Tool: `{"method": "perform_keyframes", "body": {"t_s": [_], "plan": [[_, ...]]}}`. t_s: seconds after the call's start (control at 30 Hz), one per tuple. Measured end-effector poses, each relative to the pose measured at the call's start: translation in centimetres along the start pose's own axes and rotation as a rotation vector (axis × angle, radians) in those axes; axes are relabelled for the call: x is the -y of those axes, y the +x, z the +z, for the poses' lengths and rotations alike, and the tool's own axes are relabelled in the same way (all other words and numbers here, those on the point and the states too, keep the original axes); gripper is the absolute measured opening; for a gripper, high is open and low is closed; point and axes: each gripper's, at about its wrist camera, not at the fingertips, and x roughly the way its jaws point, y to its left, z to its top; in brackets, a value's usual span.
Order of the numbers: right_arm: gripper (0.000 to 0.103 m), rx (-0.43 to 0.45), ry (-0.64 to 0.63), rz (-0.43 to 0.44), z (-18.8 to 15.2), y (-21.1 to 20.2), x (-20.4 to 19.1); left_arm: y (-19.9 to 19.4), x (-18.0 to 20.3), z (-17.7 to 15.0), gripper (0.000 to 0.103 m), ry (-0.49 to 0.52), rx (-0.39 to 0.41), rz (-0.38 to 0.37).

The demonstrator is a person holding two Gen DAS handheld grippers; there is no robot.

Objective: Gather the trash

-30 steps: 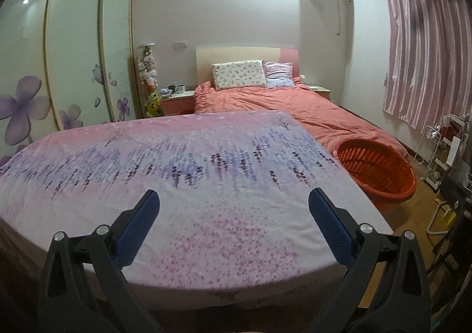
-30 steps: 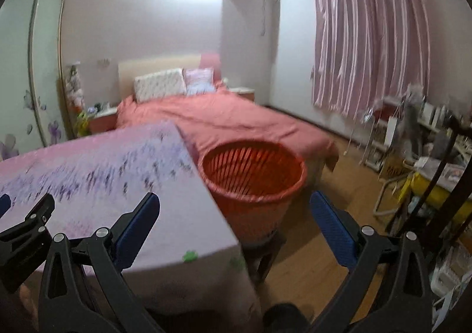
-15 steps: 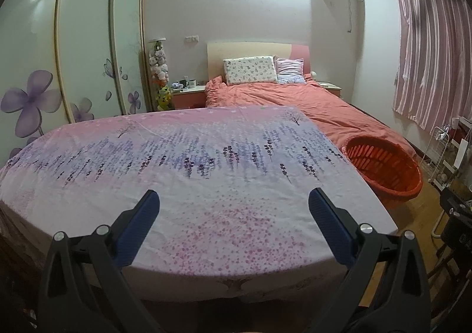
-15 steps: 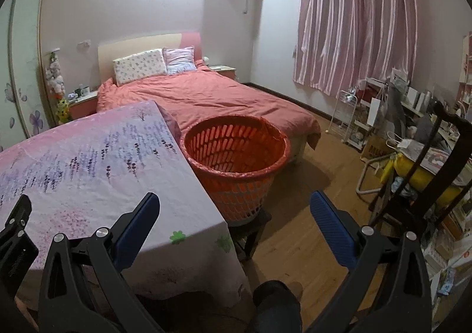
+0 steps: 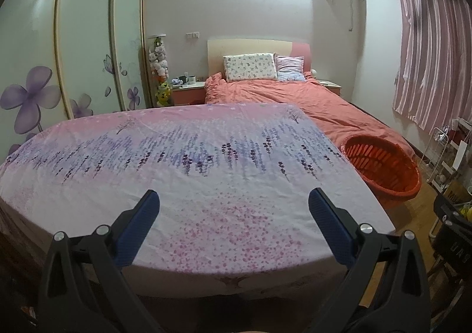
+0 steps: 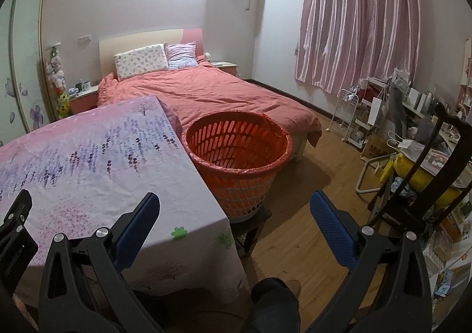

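Note:
An orange slotted basket [image 6: 239,150] lined with a red bag stands on a low dark stool at the right edge of a table under a pink and lavender floral cloth [image 5: 183,162]; the same basket [image 5: 383,168] shows at the right in the left wrist view. My left gripper [image 5: 233,200] hangs open over the near part of the cloth, holding nothing. My right gripper [image 6: 234,200] is open too, above the table's right corner, with the basket ahead of it. No loose trash shows on the cloth.
A bed with a salmon cover [image 6: 206,91] lies behind the table. Wardrobe doors with purple flowers [image 5: 59,67] line the left wall. A dark chair [image 6: 436,168], cluttered shelves [image 6: 383,109] and pink curtains [image 6: 360,17] fill the right side. Wooden floor [image 6: 309,215] lies between.
Both views have pulled back and risen a little, so the table and basket sit farther off and lower. Both grippers stay open and hold nothing.

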Motion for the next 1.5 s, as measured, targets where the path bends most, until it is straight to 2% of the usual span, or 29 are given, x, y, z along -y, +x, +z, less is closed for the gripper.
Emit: {"method": "perform_keyframes", "body": {"t_s": [0.47,0.87,1.5], "plan": [[0.101,0.01,0.024,0.014,0.6,0.0,0.6,-0.8,1.0,1.1,0.099,0.009,0.042,-0.028],[0.101,0.014,0.033,0.016,0.9,0.1,0.7,-0.6,1.5,1.4,0.099,0.006,0.034,-0.06],[0.101,0.014,0.035,0.017,1.2,0.3,0.9,-0.1,1.3,1.5,0.099,0.003,0.024,-0.049]]}}
